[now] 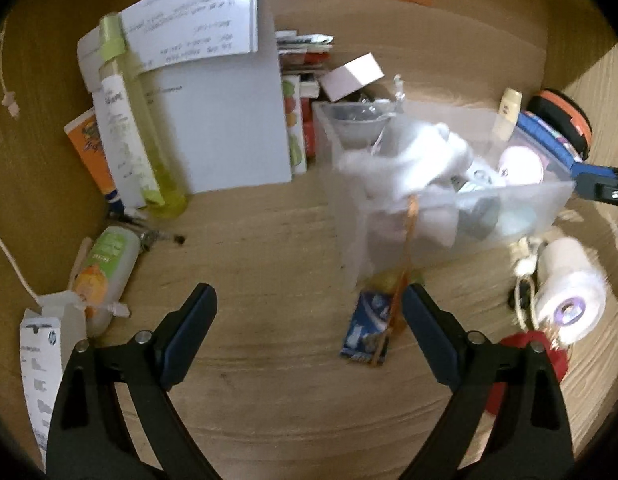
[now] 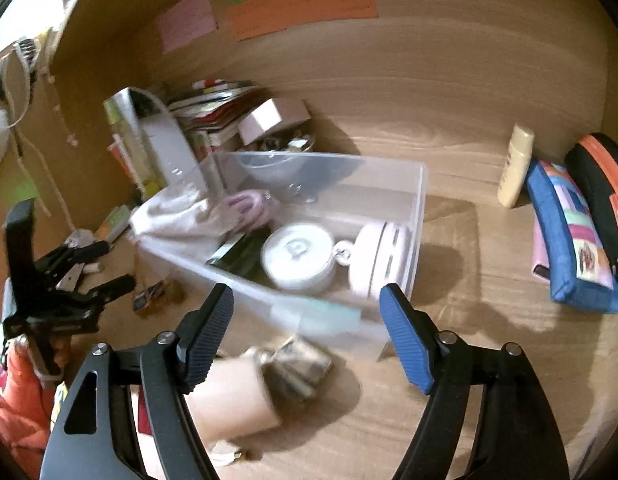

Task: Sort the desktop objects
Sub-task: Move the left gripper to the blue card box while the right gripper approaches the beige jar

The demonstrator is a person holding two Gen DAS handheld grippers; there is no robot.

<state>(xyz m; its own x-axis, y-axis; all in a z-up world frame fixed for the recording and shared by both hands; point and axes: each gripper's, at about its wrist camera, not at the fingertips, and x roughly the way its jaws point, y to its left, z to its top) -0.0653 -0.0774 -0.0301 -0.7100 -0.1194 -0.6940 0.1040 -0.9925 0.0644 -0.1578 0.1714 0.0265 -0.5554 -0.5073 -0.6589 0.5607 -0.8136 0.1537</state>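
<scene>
Left hand-held gripper (image 1: 309,312) wide open, right hand-held gripper (image 2: 307,312) open, both empty

Clear bin (image 2: 413,184), blue patchwork pouch (image 2: 569,240), black/orange case (image 2: 601,184), cream bottle (image 2: 517,168), light wood-grain counter (image 2: 449,380).

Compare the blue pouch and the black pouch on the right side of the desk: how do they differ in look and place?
The blue pouch has a colourful patchwork panel; the black pouch is plain with orange trim. The blue pouch lies nearer the clear bin; the black pouch lies behind it, further from the bin. The cream bottle stands closer to the blue pouch than to the black one. Both are long soft cases lying side by side on the wooden desk.
</scene>
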